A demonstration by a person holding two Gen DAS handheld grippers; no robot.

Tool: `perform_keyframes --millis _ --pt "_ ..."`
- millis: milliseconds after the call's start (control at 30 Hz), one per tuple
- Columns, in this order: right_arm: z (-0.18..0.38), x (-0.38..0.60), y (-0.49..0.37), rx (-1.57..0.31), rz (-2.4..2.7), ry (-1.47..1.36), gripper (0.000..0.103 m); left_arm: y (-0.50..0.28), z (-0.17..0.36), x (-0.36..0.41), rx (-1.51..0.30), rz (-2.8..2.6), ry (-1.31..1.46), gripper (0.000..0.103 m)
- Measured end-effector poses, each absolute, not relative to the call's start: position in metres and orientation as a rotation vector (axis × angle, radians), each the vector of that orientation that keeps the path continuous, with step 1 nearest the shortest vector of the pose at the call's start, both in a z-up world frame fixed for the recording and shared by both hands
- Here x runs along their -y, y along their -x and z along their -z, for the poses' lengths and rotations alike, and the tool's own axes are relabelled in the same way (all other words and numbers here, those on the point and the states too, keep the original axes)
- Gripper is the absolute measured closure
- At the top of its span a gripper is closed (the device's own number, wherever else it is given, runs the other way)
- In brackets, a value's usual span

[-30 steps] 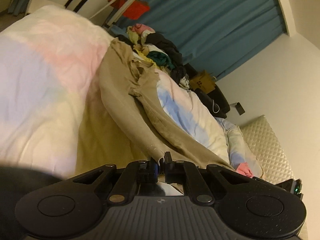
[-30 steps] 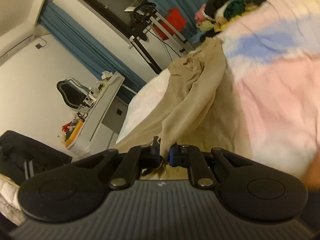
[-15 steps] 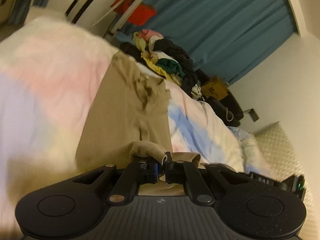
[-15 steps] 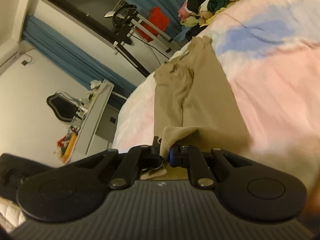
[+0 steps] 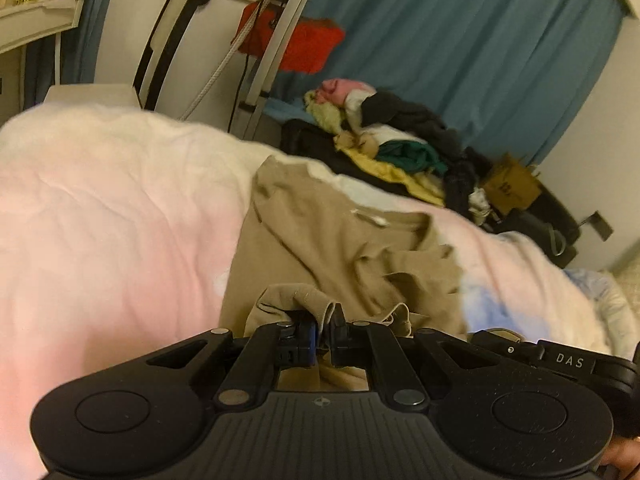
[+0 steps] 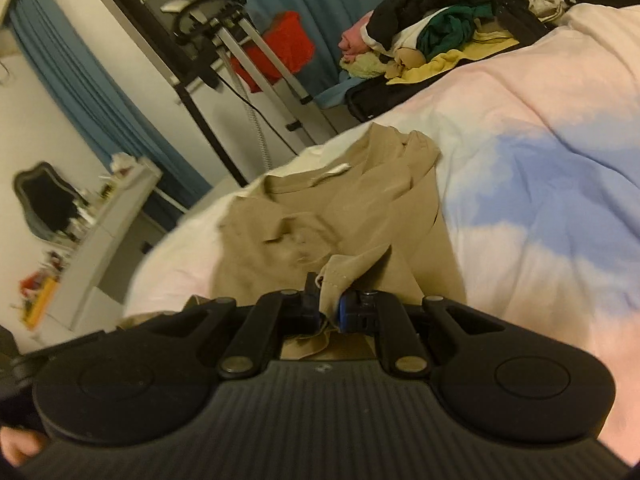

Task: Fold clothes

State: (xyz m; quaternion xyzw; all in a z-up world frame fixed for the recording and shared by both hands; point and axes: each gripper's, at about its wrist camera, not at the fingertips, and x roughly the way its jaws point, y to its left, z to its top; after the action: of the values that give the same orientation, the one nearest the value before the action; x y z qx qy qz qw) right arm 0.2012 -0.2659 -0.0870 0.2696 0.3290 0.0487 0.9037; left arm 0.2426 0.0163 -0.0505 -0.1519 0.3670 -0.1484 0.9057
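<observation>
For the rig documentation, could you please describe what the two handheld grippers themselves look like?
Both are matte black plastic. The left gripper and right gripper each have a ribbed central body, two round side discs, silver rivets on the linkage bars, and one blue fingertip pad. White lettering "DAS" marks the other unit's side in the left view. No cables or sleeves show.

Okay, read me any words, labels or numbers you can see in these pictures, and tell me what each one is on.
"DAS": white letters on the black device at the lower right of the left wrist view.
Cardboard box by the curtain: dark print, too blurred to read.
White tag at the tan shirt's collar: nothing legible.
</observation>
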Motion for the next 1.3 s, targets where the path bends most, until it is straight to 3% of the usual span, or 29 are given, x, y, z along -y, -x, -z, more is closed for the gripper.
perform_keyframes --millis 200,267,333,400,433,467,533,733,1067,1300 --pt "0.124 0.261 -0.223 -0.711 -0.088 -0.458 0.091 -0.263 0.083 -0.013 -0.771 0.314 0.288 0.091" --pt "0.123 0.258 -0.22 -0.701 -0.09 -0.435 0.09 -0.258 0.081 -0.013 -0.766 0.318 0.274 0.083" --pt "0.118 0.257 -0.217 -0.69 -0.086 -0.43 0.089 -0.244 0.072 -0.013 -0.749 0.323 0.257 0.051" --pt "0.108 0.255 -0.209 -0.68 -0.067 -0.431 0.083 -0.225 0.06 -0.012 -0.725 0.33 0.238 0.03" --pt "0.103 0.254 -0.204 -0.675 -0.057 -0.432 0.067 -0.215 0.054 -0.011 -0.713 0.333 0.229 0.023" --pt "0.097 0.252 -0.197 -0.662 -0.046 -0.429 0.043 -0.206 0.048 -0.011 -0.7 0.337 0.22 0.022" --pt "0.082 0.249 -0.178 -0.615 -0.047 -0.421 0.016 -0.186 0.036 -0.01 -0.676 0.343 0.201 0.021" --pt "0.043 0.228 -0.11 -0.512 -0.068 -0.321 0.019 -0.117 0.011 -0.019 -0.586 0.347 0.165 0.005" --pt "0.024 0.207 -0.017 -0.408 -0.056 -0.239 0.019 -0.029 -0.006 -0.031 -0.478 0.319 0.109 0.001" --pt "0.028 0.199 0.006 -0.377 -0.061 -0.232 0.019 -0.009 0.006 -0.035 -0.466 0.305 0.055 0.001"
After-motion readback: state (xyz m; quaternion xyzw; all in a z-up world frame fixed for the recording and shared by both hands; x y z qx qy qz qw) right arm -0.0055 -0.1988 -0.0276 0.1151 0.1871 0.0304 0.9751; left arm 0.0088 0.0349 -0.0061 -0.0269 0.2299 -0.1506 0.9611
